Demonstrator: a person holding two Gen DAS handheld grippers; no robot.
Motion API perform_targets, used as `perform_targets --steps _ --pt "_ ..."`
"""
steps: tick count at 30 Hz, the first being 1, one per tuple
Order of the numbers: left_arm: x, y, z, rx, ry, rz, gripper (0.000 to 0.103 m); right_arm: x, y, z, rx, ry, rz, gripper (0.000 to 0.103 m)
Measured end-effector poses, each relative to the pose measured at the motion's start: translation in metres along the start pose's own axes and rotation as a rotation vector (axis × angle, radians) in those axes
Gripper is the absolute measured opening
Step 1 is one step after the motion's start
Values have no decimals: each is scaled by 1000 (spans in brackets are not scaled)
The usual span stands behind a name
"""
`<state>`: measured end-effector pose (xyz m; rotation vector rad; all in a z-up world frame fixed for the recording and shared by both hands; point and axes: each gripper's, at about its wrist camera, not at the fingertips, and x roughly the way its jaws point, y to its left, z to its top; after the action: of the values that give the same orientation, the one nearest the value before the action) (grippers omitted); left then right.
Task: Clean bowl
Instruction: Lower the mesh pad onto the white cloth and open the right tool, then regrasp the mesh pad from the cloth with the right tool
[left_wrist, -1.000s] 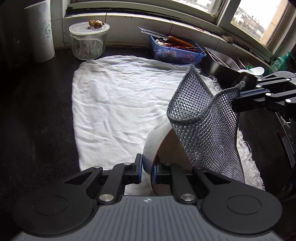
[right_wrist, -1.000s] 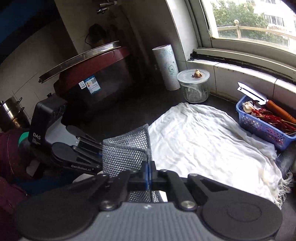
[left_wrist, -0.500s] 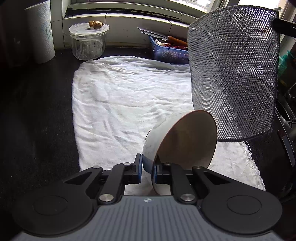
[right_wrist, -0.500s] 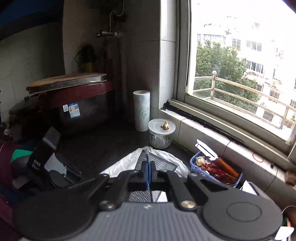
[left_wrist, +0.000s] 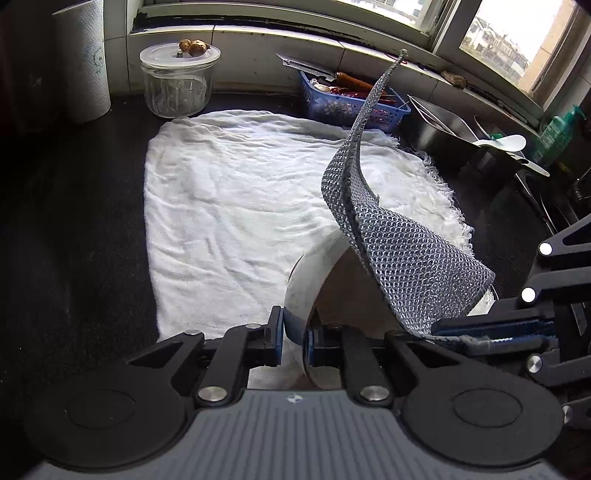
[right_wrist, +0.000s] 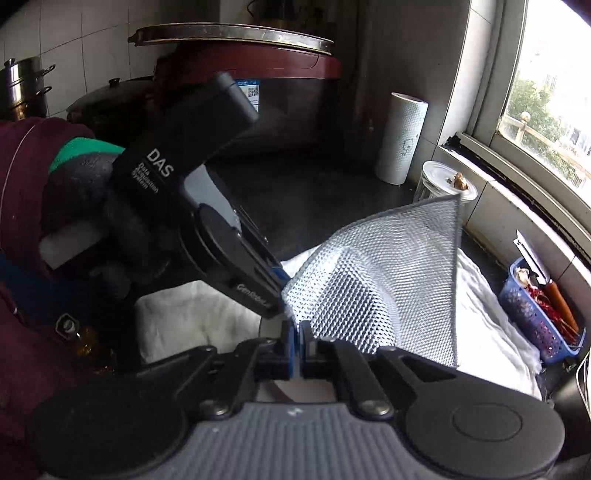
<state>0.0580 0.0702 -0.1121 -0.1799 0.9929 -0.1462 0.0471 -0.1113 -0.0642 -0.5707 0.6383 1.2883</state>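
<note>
My left gripper (left_wrist: 293, 341) is shut on the rim of a white bowl (left_wrist: 308, 280) with a brownish inside, held tilted on edge above the white towel (left_wrist: 236, 206). My right gripper (right_wrist: 297, 345) is shut on a corner of a grey mesh dishcloth (right_wrist: 384, 288). In the left wrist view the dishcloth (left_wrist: 410, 266) drapes over the bowl's inside, and the right gripper (left_wrist: 480, 341) comes in from the right. In the right wrist view the dishcloth hides most of the bowl, and the left gripper (right_wrist: 279, 291) sits just behind it.
On the dark counter stand a lidded glass jar (left_wrist: 177, 81), a paper towel roll (left_wrist: 83, 62), a blue basket (left_wrist: 351, 103) with a knife, and a metal sink (left_wrist: 447, 129) at the right. A large pot (right_wrist: 236, 92) stands behind the left hand.
The right gripper came down from its raised position. The dishcloth dropped from hanging high above the bowl to lying over the bowl's inside. The left gripper and bowl stayed put.
</note>
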Motion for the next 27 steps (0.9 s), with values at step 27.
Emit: perform_targets --steps 27 --pt "2 -1 3 37 4 -6 11 4 -107 15 233 -19 -97 50"
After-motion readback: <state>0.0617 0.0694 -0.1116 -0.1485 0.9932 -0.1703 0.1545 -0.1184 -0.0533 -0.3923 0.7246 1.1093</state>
